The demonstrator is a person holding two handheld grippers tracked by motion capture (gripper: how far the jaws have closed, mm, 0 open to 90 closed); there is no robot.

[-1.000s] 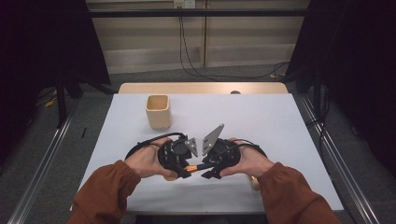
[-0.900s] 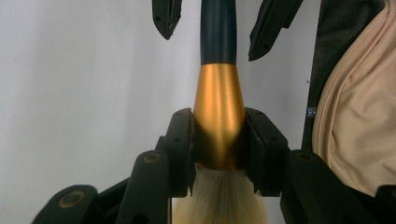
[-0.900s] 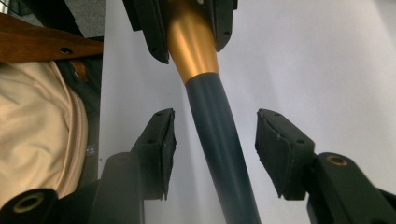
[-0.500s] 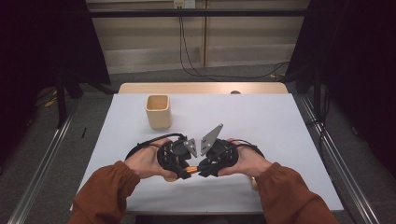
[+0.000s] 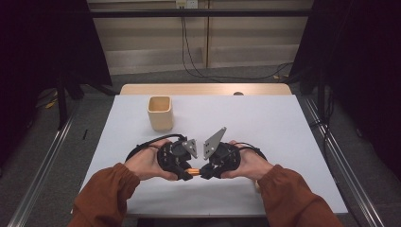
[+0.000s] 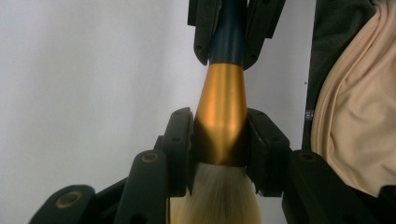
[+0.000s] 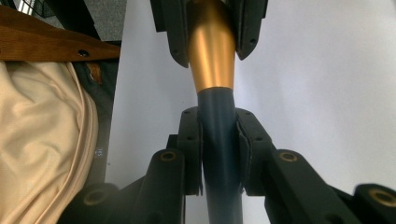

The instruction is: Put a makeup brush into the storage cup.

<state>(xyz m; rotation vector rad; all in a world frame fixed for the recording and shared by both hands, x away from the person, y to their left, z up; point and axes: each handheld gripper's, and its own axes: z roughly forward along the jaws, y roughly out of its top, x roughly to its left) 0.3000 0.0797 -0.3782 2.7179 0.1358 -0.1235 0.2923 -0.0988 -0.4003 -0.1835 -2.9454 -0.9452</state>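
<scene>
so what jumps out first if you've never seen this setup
A makeup brush with a gold ferrule and dark handle is clamped between both tongs near the table's front edge: the left tongs grip the ferrule by the pale bristles, the right tongs the handle. A beige cup stands farther back on the left.

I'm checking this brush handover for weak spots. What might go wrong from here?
Both grippers clamp the makeup brush at once: the left hand-held gripper on its gold ferrule, the right hand-held gripper on its dark handle. Pulling apart now may strain the joint. The bristles lie between the left jaws and may get crushed.
</scene>
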